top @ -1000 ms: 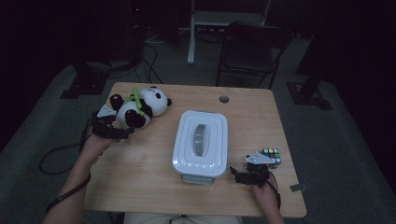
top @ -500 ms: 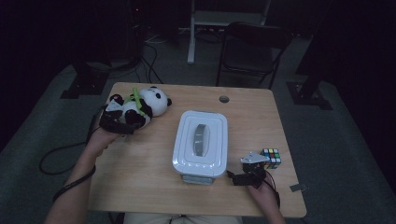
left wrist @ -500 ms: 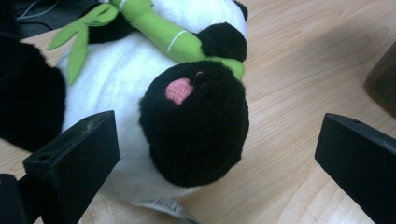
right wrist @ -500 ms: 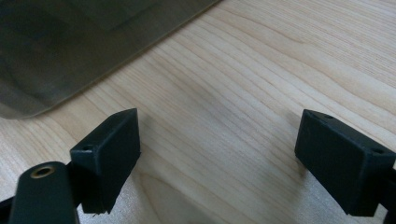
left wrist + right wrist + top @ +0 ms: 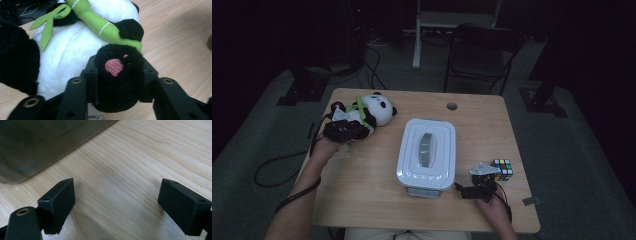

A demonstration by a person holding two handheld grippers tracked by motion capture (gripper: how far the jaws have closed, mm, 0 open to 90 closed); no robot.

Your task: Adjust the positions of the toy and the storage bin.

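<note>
A black and white plush panda (image 5: pixel 376 109) holding a green bamboo stalk (image 5: pixel 97 22) lies at the table's far left. My left gripper (image 5: pixel 346 131) is at the panda's near side. In the left gripper view its jaws have just been closing, and the left gripper (image 5: pixel 117 75) is shut on the panda's black paw (image 5: pixel 117 85), which has a pink patch; the pads (image 5: pixel 90 75) press into the fur on both sides. My right gripper (image 5: pixel 476 189) rests low over the wood at the front right. The right gripper (image 5: pixel 117 197) is open, with nothing but bare table between its jaws.
A white lidded box (image 5: pixel 427 152) with a grey handle stands mid-table; its corner (image 5: pixel 37 142) is close ahead of the right jaws. A colour cube (image 5: pixel 502 169) sits just right of the right hand. The wooden table (image 5: pixel 362 200) has a cable hole (image 5: pixel 452 106) at the back.
The left gripper has moved in against the panda and its jaws have closed from wide open onto the black paw. The right hand has stayed where it was.
</note>
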